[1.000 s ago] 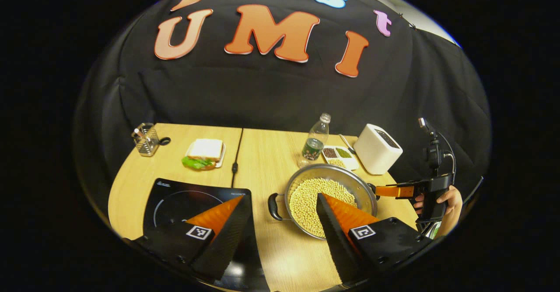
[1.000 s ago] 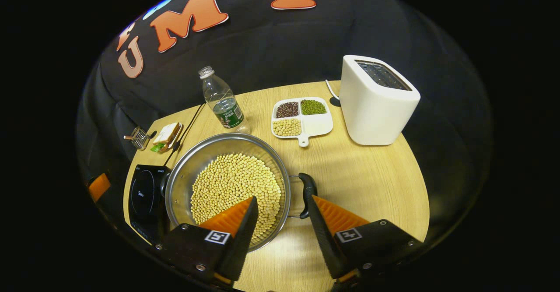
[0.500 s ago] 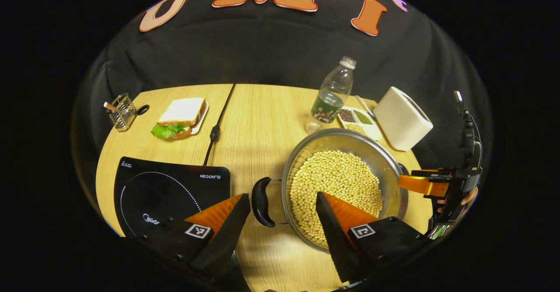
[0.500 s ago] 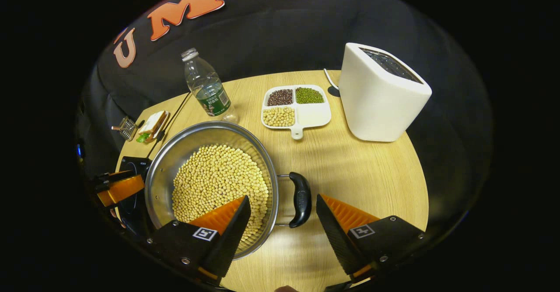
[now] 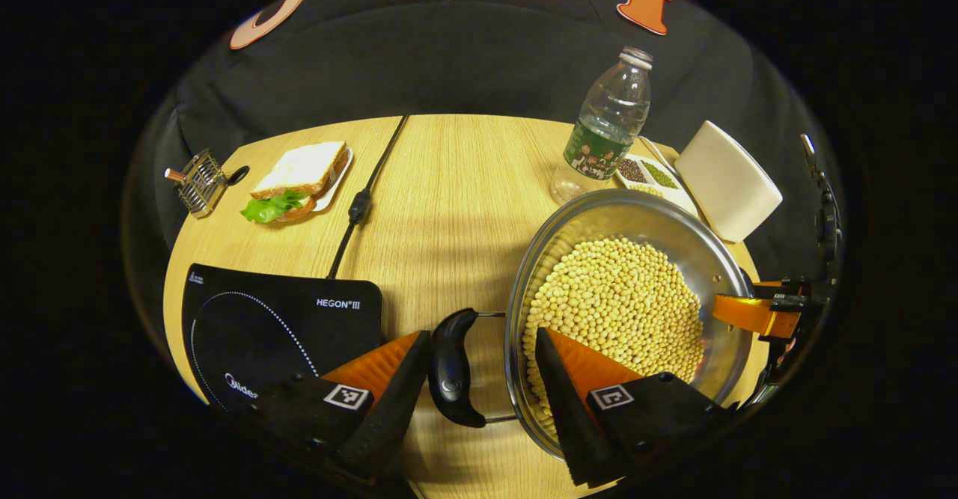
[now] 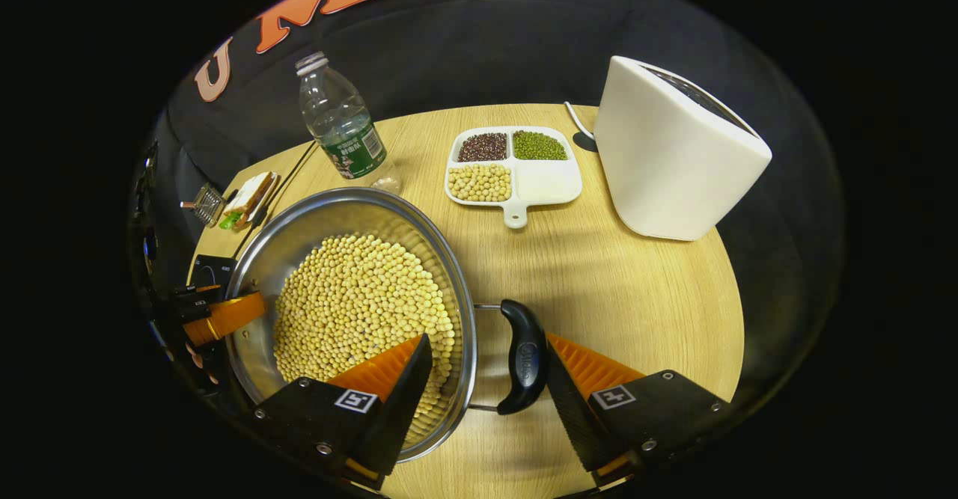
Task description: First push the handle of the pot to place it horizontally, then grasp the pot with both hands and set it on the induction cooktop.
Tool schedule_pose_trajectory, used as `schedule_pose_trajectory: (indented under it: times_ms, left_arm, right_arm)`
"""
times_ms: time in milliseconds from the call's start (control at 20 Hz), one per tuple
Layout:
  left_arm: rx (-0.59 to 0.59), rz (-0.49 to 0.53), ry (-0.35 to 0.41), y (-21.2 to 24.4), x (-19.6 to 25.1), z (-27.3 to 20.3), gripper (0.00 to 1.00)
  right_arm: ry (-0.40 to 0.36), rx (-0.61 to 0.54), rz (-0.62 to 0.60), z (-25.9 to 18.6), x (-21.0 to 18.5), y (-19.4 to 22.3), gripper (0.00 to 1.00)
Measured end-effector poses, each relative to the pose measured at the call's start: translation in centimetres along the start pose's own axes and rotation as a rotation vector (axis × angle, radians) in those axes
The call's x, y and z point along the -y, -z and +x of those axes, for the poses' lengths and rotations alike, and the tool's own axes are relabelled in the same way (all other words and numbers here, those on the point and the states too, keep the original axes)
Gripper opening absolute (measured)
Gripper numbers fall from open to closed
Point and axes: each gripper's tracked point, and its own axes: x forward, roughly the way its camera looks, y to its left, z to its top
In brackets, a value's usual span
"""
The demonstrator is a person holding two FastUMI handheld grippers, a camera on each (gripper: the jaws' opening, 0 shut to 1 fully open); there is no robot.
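Note:
A steel pot (image 5: 599, 218) full of pale soybeans (image 5: 614, 297) stands on the wooden table, to the right of the black induction cooktop (image 5: 277, 327). My left gripper (image 5: 479, 383) is open around the pot's black left handle (image 5: 449, 368); one finger is outside it and the other is over the beans. In the right gripper view, the pot (image 6: 314, 222) has its black right handle (image 6: 524, 357) between the open fingers of my right gripper (image 6: 486, 383), close against the outer finger. The left gripper (image 6: 221, 318) shows across the pot, and the right gripper (image 5: 756, 316) shows likewise.
Behind the pot stand a water bottle (image 5: 606, 129), a white sectioned dish of beans (image 6: 513, 170) and a white toaster (image 6: 673, 155). A sandwich on a plate (image 5: 299, 181), a wire holder (image 5: 198, 185) and a black cable (image 5: 359, 203) lie at the back left.
Both grippers have moved in toward the pot from either side. Each black handle now sits between a gripper's open fingers. The pot has stayed in place.

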Motion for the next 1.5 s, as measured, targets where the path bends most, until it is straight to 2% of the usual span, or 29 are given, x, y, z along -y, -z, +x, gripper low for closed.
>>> schedule_pose_trajectory:
  times_ms: [100, 150, 200, 250, 400, 650, 750, 850, 900, 1000, 1050, 1150, 1200, 1500]
  left_arm:
    - [0.002, -0.002, -0.014, 0.1, -0.3, 0.4, 0.90]
    - [-0.005, -0.006, -0.009, 0.3, -0.1, 0.5, 0.84]
    - [-0.002, -0.013, 0.003, 0.2, 0.2, 0.5, 0.80]
    - [-0.006, -0.018, 0.004, 0.3, 0.2, 0.6, 0.80]
    - [0.005, -0.031, -0.003, 0.1, 0.2, 0.8, 0.72]
    - [0.047, -0.023, -0.018, -0.3, 0.0, 1.0, 0.70]
    - [0.056, -0.022, -0.024, -0.4, 0.1, 1.1, 0.69]
    - [0.057, -0.003, -0.033, -0.3, -0.1, 1.0, 0.68]
    - [0.051, -0.003, -0.033, -0.1, -0.1, 1.1, 0.67]
    - [0.056, -0.016, -0.023, -0.2, 0.1, 0.8, 0.66]
    - [0.069, -0.012, -0.024, -0.2, 0.0, 0.3, 0.66]
    - [0.096, 0.001, -0.027, -0.6, -0.2, -1.1, 0.69]
    - [0.107, 0.007, -0.029, -0.8, -0.4, -1.8, 0.66]
    - [0.143, 0.025, -0.061, -1.1, -2.5, -5.9, 0.67]
  right_arm:
    - [0.008, -0.008, 0.012, 0.5, 0.2, 0.0, 0.83]
    - [0.015, -0.011, 0.009, 0.8, 0.4, 0.0, 0.82]
    - [0.022, -0.016, 0.004, 1.1, 0.5, 0.2, 0.72]
    - [0.032, -0.023, 0.001, 1.4, 0.7, 0.4, 0.76]
    - [0.017, -0.029, 0.025, 1.6, 0.6, 0.3, 0.70]
    - [0.015, -0.020, 0.025, 1.4, 0.6, 0.4, 0.64]
    - [0.015, -0.018, 0.031, 1.3, 0.5, 0.5, 0.55]
    - [0.026, -0.017, 0.021, 1.0, 0.4, 0.7, 0.56]
    - [0.032, -0.014, 0.019, 0.9, 0.3, 0.7, 0.51]
    - [0.038, -0.003, 0.015, 0.8, -0.2, 0.5, 0.59]
    - [0.040, 0.008, 0.009, 0.6, 0.0, 0.5, 0.55]
    - [0.040, 0.028, 0.012, 0.5, 0.2, 0.5, 0.55]
    - [0.038, 0.035, 0.013, 0.5, 0.3, 0.6, 0.55]
    - [0.011, 0.053, -0.001, 1.1, 0.5, 0.6, 0.55]
